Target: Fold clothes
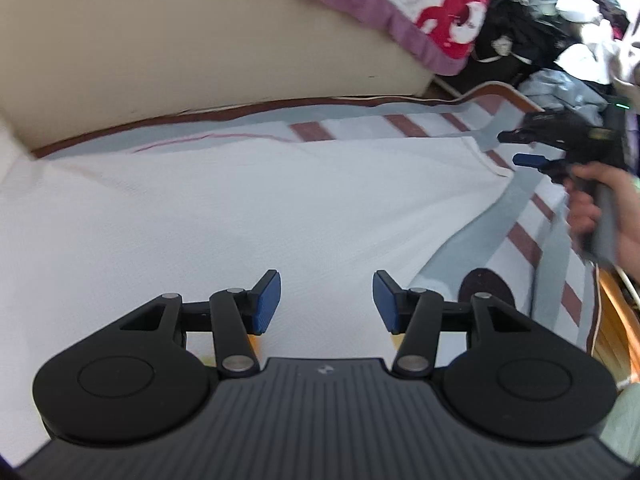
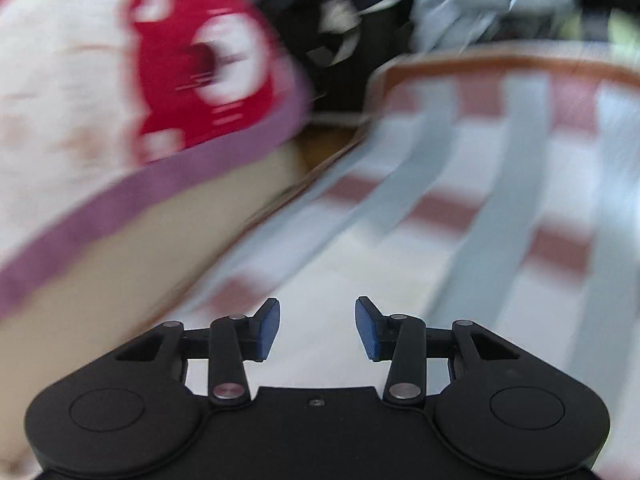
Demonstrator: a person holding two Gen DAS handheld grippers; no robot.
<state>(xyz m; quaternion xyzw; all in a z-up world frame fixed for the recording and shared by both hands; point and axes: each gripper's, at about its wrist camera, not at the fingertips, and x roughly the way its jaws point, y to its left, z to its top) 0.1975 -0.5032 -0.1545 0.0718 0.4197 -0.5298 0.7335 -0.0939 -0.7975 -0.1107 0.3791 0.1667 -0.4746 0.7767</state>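
A white textured garment lies spread flat on a striped sheet of grey, white and dark red bands. My left gripper hovers open just above the garment's near part, nothing between its blue pads. At the far right of the left wrist view, my right gripper is held by a hand beyond the garment's right corner; its blue fingers stand apart. In the blurred right wrist view the right gripper is open over the striped sheet, holding nothing.
A beige wall or bed side runs along the far edge. A white blanket with a purple border and a red bear print hangs over it. A heap of dark and pale clothes sits at the back right. A wooden edge borders the sheet at right.
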